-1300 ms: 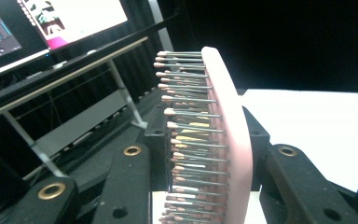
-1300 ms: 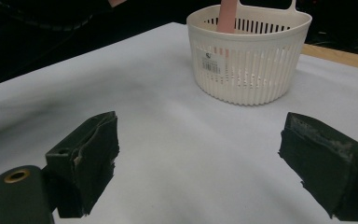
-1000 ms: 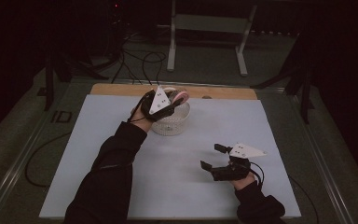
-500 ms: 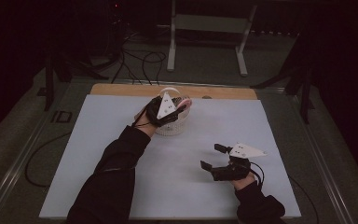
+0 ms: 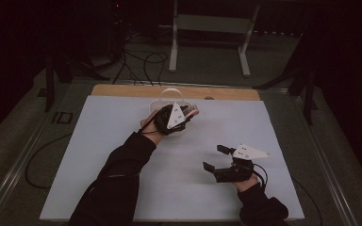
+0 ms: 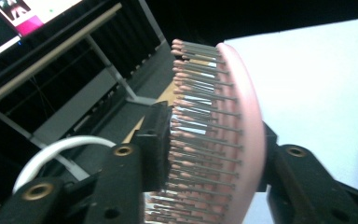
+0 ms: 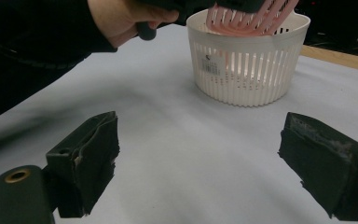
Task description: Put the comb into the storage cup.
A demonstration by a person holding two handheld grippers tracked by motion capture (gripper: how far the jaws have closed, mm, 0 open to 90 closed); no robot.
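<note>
Left tool (image 6: 200, 154) clamps pink hairbrush (image 6: 242, 135), handle hidden; right tool (image 7: 205, 163) gapes wide, empty.

My left gripper (image 5: 183, 115) lifted up far ahead, arm stretched forward, its fingers (image 6: 156, 140) squeezed tight on a pink brush (image 6: 223, 135), my right gripper (image 5: 217, 157) low and near me, fingers (image 7: 86, 154) spread wide apart

one pink hairbrush (image 6: 242, 135), one white slotted basket (image 7: 247, 70), two grippers, on one table (image 5: 99, 141).
</note>
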